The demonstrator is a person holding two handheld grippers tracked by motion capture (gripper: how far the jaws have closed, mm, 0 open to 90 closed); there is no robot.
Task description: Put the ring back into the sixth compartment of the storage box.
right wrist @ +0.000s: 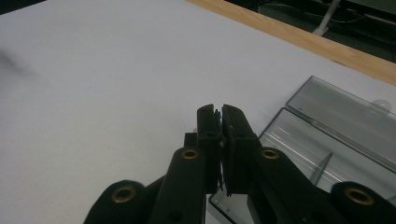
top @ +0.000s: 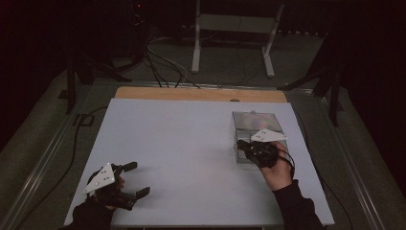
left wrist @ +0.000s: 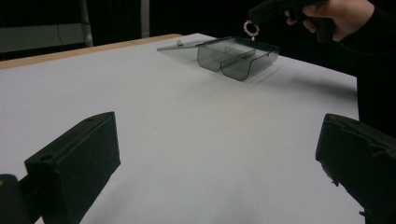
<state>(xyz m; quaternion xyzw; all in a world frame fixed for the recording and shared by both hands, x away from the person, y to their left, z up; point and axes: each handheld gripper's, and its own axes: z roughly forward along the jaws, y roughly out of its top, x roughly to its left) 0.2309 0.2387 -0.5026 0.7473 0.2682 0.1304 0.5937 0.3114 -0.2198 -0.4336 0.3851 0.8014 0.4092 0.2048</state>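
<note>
We log the right gripper (left wrist: 254,16) above the clear compartment box (left wrist: 238,56), jaws pressed together on a small beaded ring (left wrist: 251,29) that the left gripper view reveals dangling. The left gripper (top: 135,179) rests well apart from the box, jaws wide.

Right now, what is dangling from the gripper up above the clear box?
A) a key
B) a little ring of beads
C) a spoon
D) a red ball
B: in the left gripper view, a small bead ring hangs from the shut right gripper just above the open clear box.
</note>
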